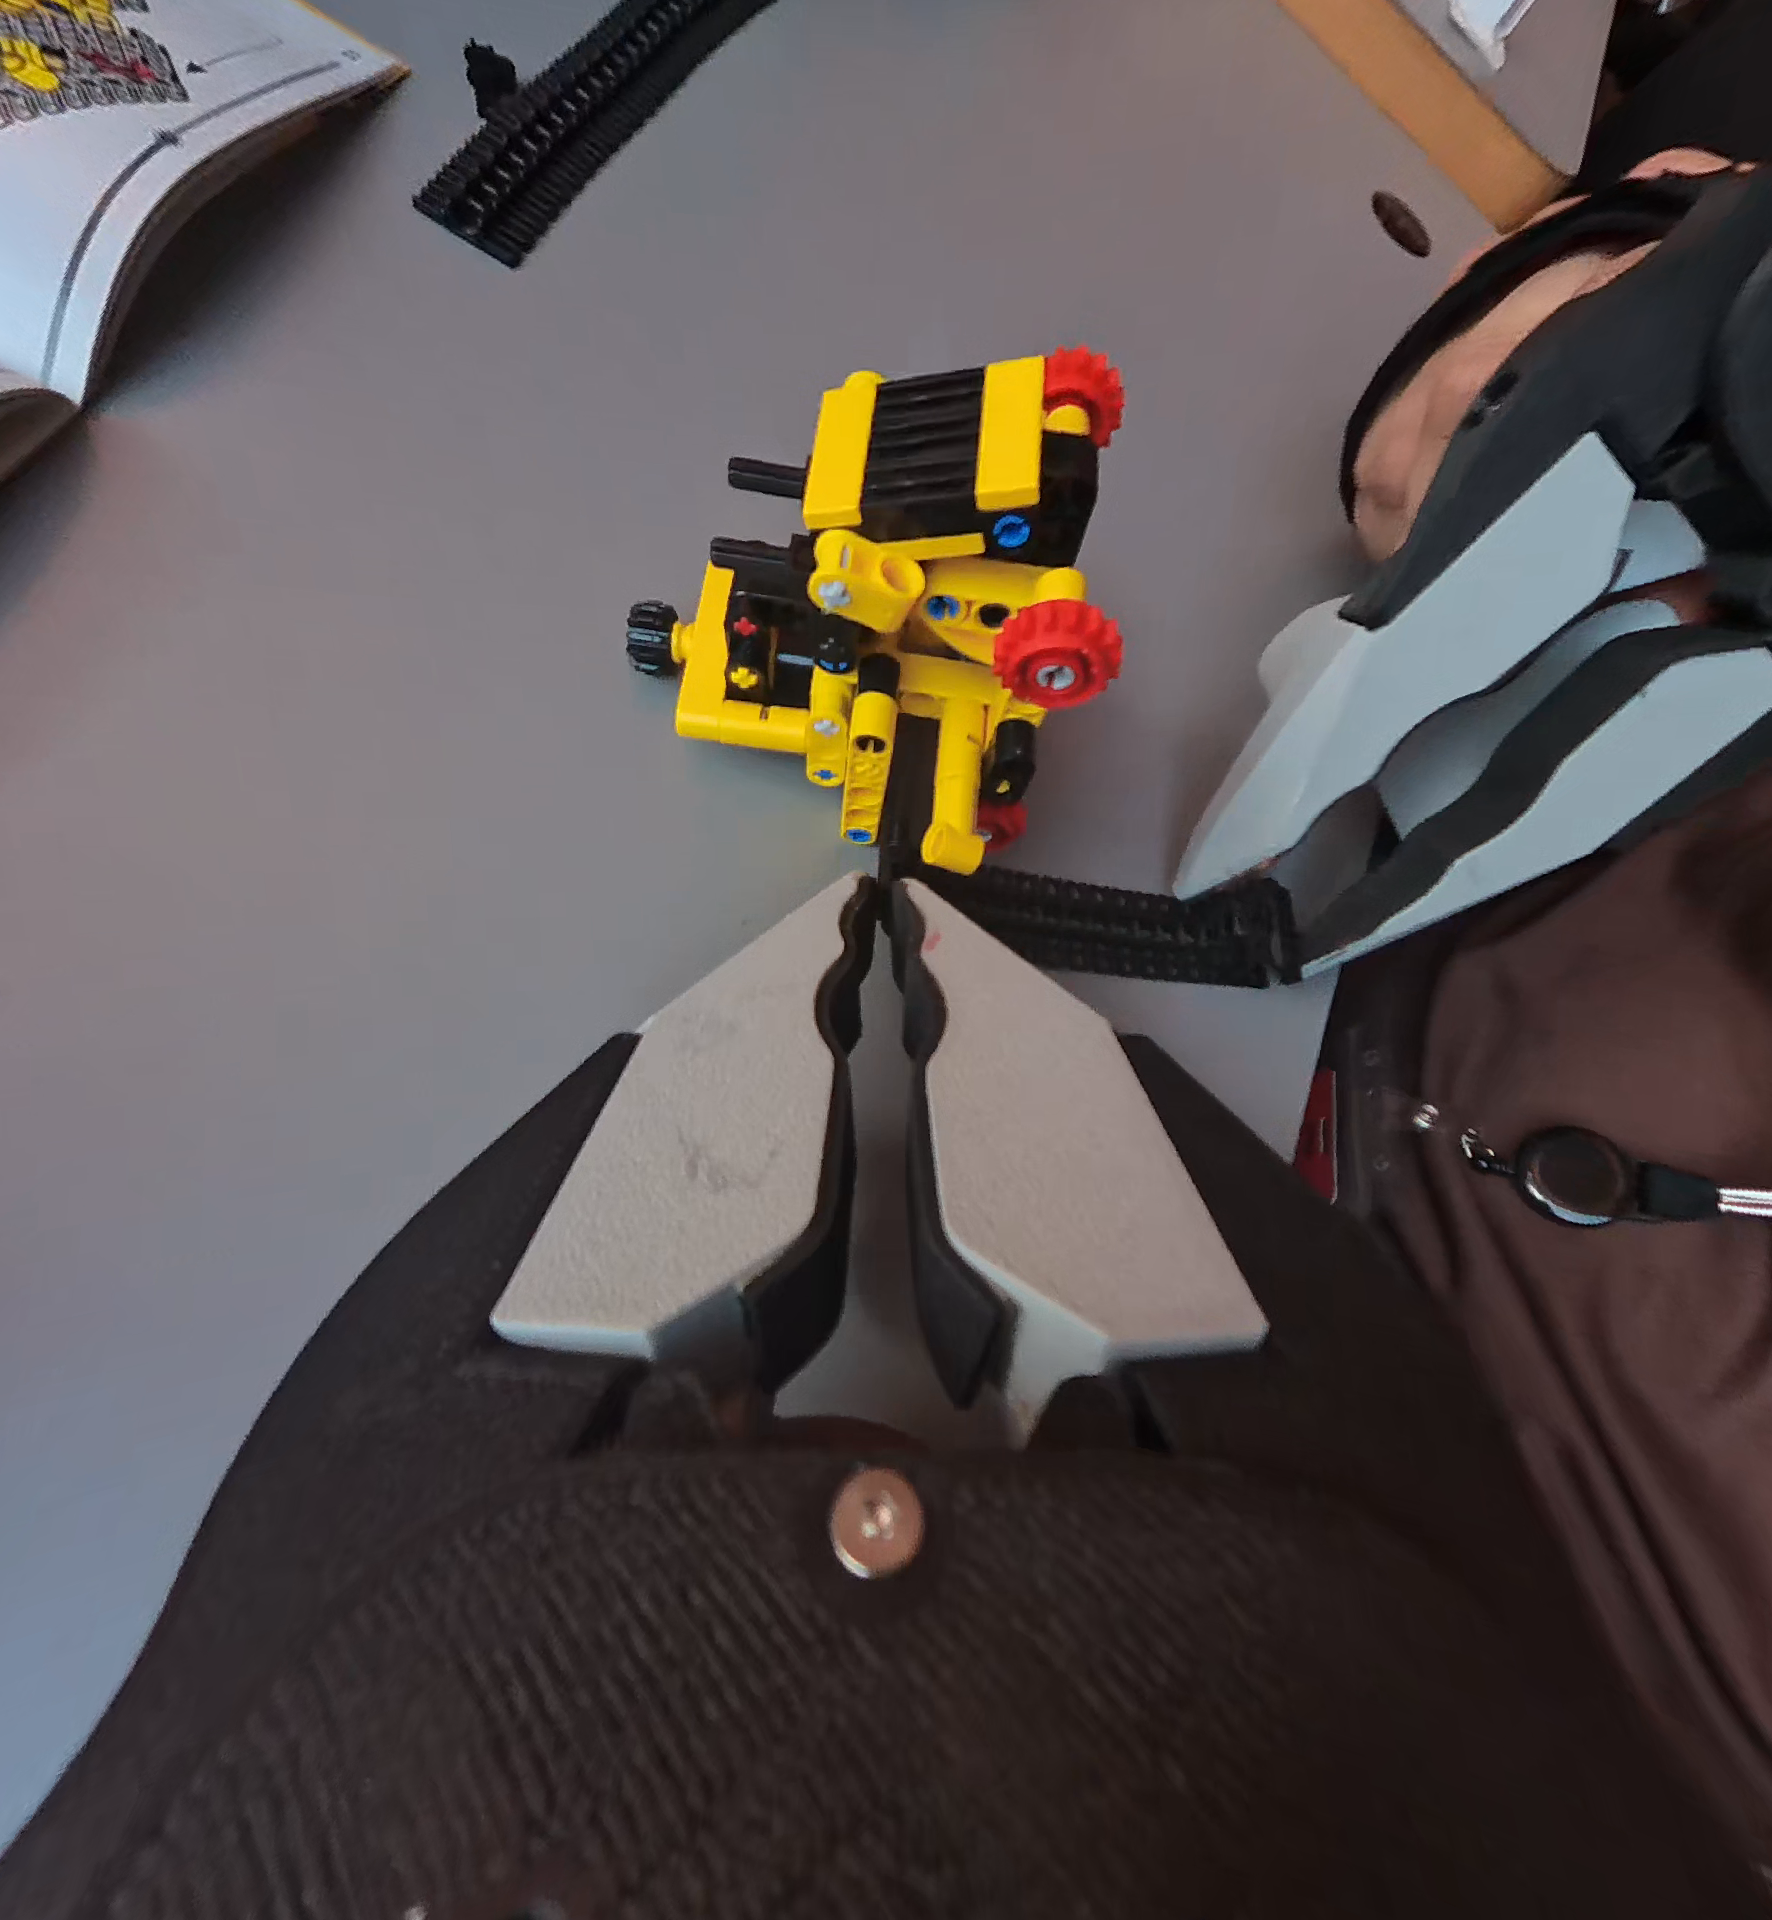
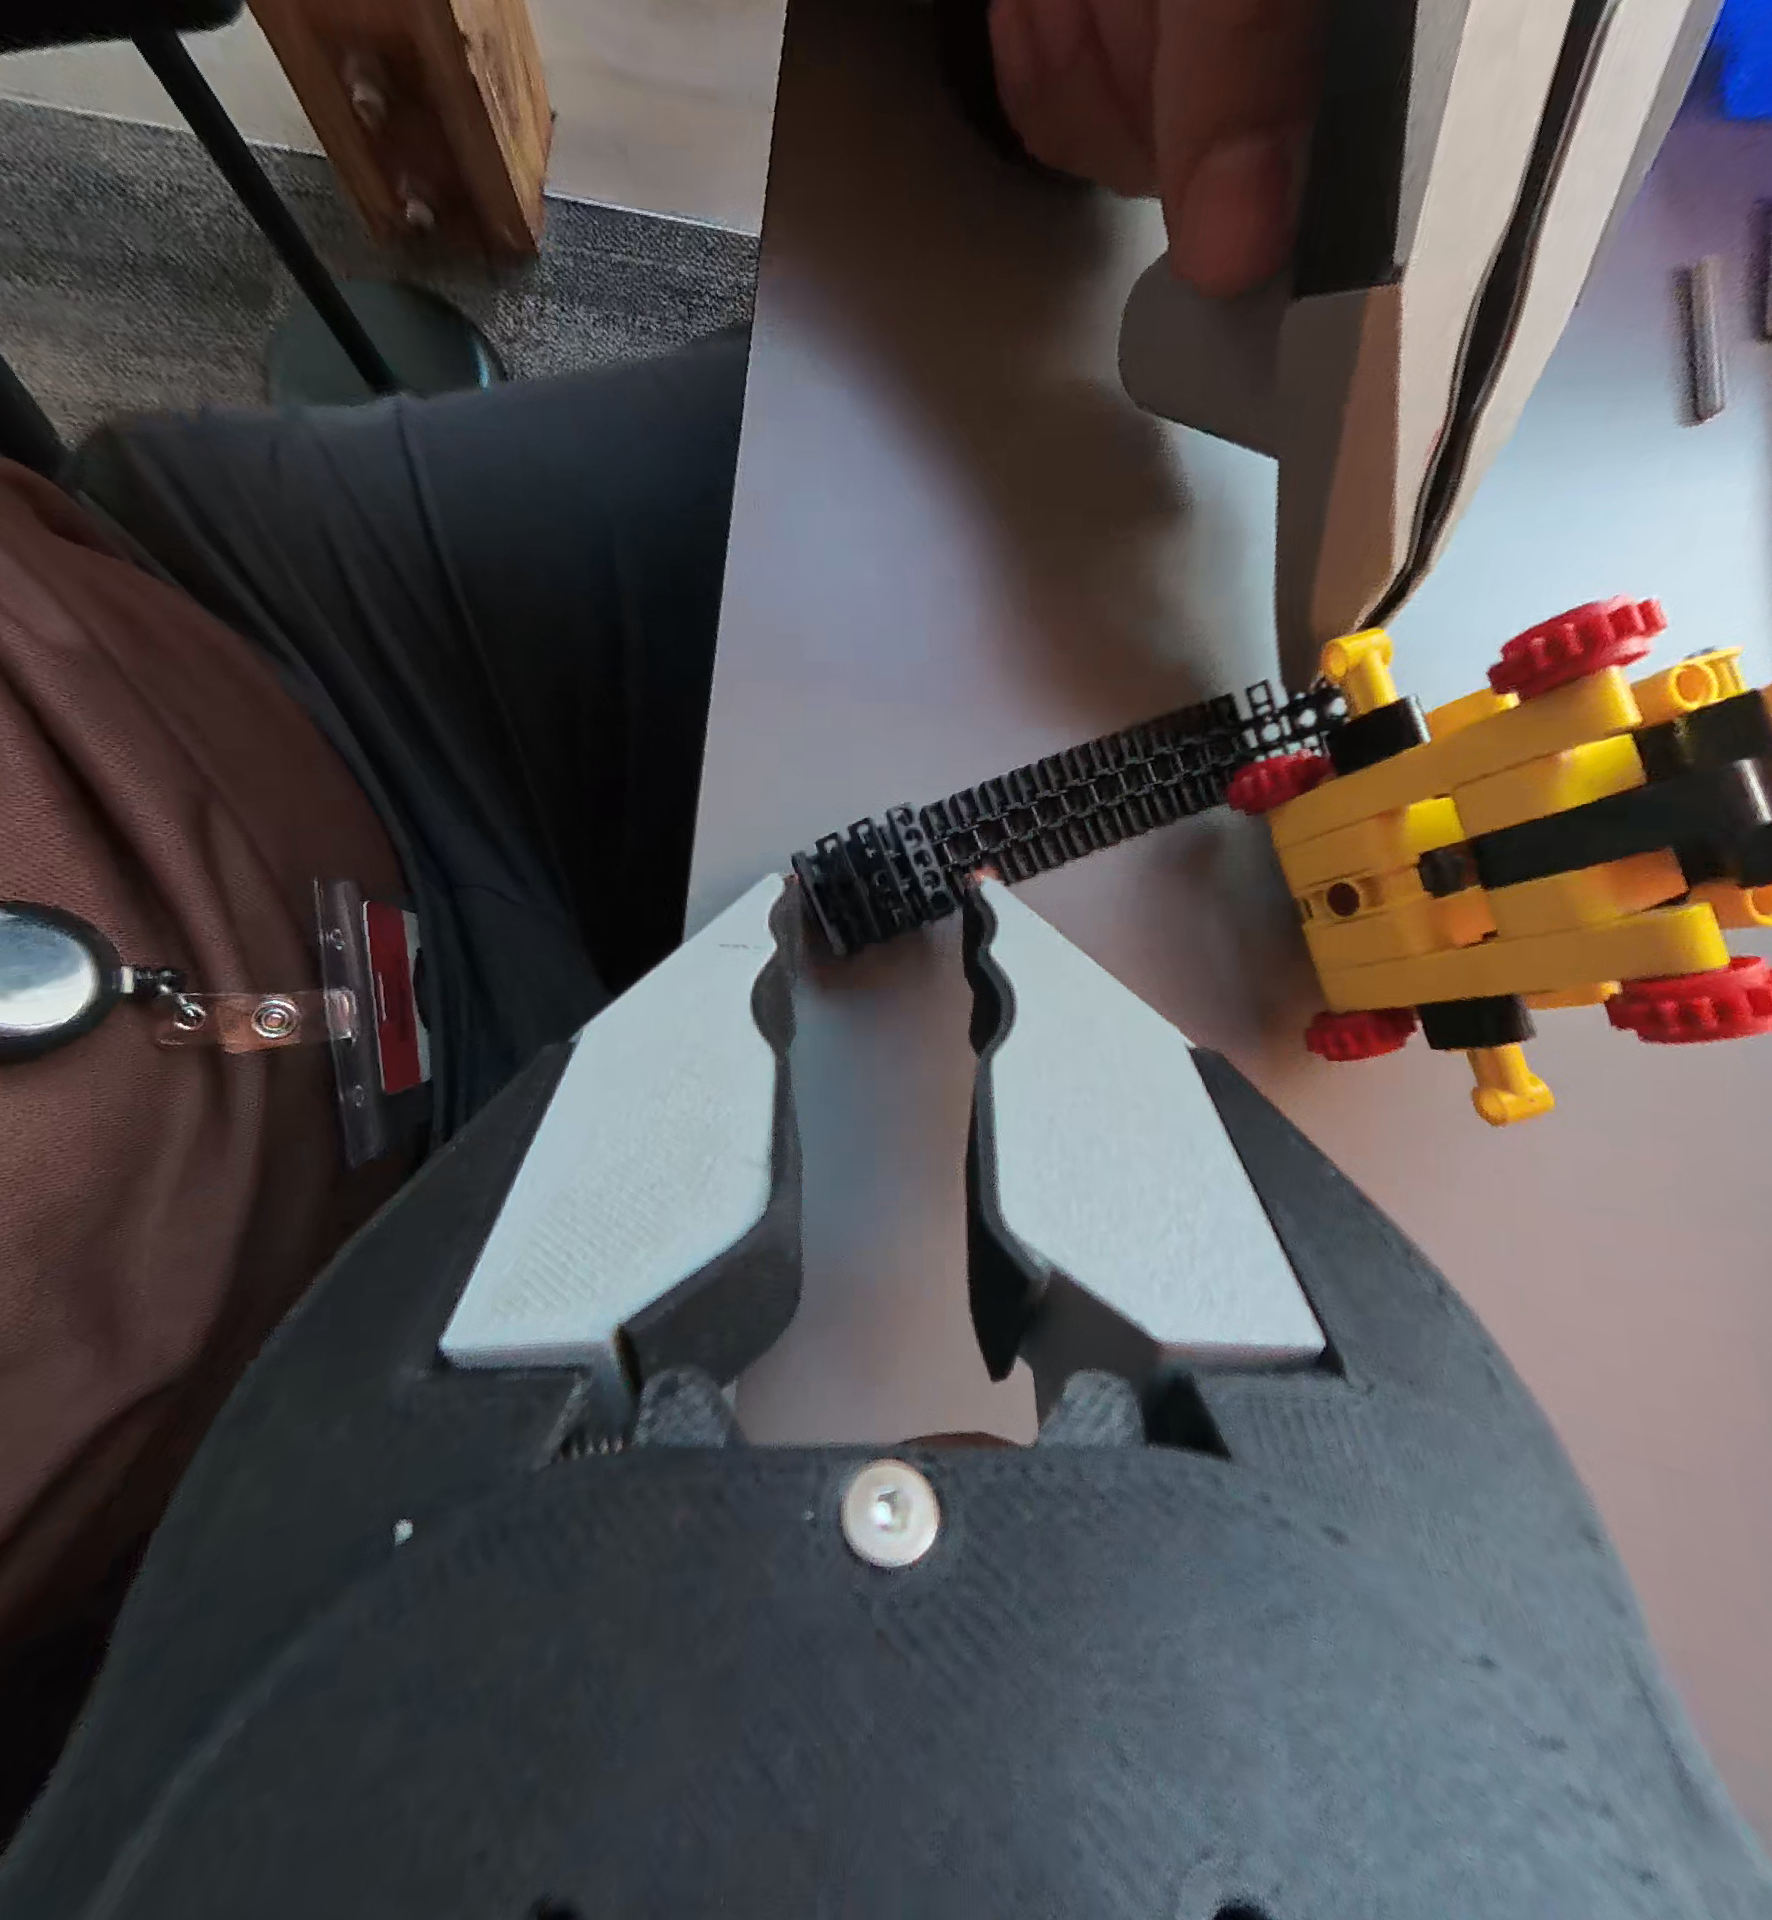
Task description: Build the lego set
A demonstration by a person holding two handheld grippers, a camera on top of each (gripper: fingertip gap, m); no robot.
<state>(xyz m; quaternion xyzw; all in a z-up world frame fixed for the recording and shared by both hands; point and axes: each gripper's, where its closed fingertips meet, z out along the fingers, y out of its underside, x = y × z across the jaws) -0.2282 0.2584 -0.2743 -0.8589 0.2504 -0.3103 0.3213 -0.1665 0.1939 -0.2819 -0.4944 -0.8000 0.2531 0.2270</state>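
The model [image 1: 892, 613], a yellow and black vehicle with red gears, sits on the grey worktop [image 1: 342, 727] straight ahead of the left tool [image 1: 884, 899]. That tool's jaws are nearly together, pinched on something thin and black at the model's near end; whether it's a pin or the track's first link, I can't tell.

Now the track [image 1: 1121, 925]: a black strip of links running sideways from the model's near end out to the right, long axis crosswise to the left tool. At its far end is the right tool [image 2: 877, 899], jaws partly apart and closed onto the bunched end links, which fill the gap between the tips. So the right tool holds the free end, the left steadies the model end.

My read: the track is about to be wrapped round the red gears [image 2: 1703, 997], so the right tool must carry its end toward the model.

A second track [image 1: 570, 114] and an open booklet [image 1: 82, 187] lie well beyond.
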